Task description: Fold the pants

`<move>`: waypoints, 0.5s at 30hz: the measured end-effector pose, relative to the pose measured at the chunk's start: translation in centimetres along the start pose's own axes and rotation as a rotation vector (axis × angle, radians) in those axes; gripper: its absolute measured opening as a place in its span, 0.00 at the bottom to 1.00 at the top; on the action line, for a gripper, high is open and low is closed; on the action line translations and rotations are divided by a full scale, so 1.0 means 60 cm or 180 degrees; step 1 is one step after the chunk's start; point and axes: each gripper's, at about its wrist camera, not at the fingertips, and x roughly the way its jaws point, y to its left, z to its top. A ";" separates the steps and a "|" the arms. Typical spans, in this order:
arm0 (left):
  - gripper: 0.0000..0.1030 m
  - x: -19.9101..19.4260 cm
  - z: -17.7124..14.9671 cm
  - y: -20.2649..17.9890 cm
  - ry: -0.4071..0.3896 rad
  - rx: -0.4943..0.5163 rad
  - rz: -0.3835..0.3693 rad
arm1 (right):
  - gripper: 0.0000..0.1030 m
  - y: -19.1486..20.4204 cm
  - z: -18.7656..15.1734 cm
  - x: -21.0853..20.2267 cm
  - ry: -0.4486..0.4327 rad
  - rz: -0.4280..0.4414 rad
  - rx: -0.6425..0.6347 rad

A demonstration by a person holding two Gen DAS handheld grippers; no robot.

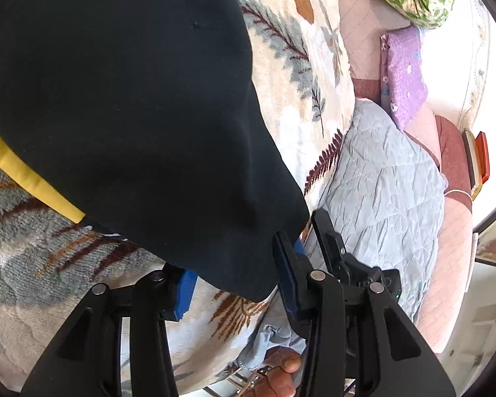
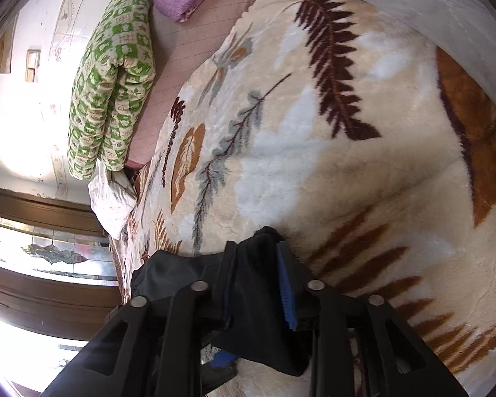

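The black pants [image 1: 122, 99], with a yellow band [image 1: 26, 172] along one edge, lie spread on a leaf-patterned blanket [image 1: 301, 76]. My left gripper [image 1: 231, 264] has a near corner of the pants bunched between its jaws, and the cloth spans from one blue pad [image 1: 183, 294] to the other finger. In the right wrist view, a fold of the black pants [image 2: 254, 297] hangs loosely between the fingers of my right gripper [image 2: 256, 248]. Its jaws stand apart, and the blue pad [image 2: 287, 294] is mostly bare.
A grey quilted cover [image 1: 380, 182] lies right of the blanket. A purple pillow [image 1: 403, 72] and a green patterned quilt [image 2: 112, 82] sit by the wall. A person's hand [image 1: 281, 380] shows at the bottom edge. A dark wooden window frame [image 2: 43, 205] is on the left.
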 end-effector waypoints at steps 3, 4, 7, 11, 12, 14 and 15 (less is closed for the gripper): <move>0.39 -0.002 0.002 0.008 0.0053 -0.0093 -0.0060 | 0.42 -0.014 -0.007 -0.013 -0.0014 0.0004 -0.0002; 0.39 -0.002 0.002 0.008 0.0051 -0.0100 -0.0068 | 0.42 -0.020 -0.010 -0.017 0.0004 0.0010 -0.0002; 0.39 -0.005 -0.007 0.010 0.0043 -0.0073 -0.0066 | 0.42 -0.030 -0.016 -0.019 0.0052 0.0009 0.0009; 0.39 0.003 -0.001 0.006 0.0036 -0.0044 -0.0030 | 0.42 -0.043 -0.018 -0.004 0.0137 0.0122 0.0095; 0.39 0.007 0.002 0.005 0.0055 -0.0047 -0.0005 | 0.42 -0.043 -0.018 0.000 0.0157 0.0142 0.0096; 0.38 0.011 0.002 -0.006 0.0071 0.0085 0.0095 | 0.42 -0.041 -0.015 0.006 0.0149 0.0174 0.0100; 0.30 0.013 0.000 -0.014 0.0067 0.0209 0.0184 | 0.42 -0.040 -0.012 0.009 0.0141 0.0207 0.0113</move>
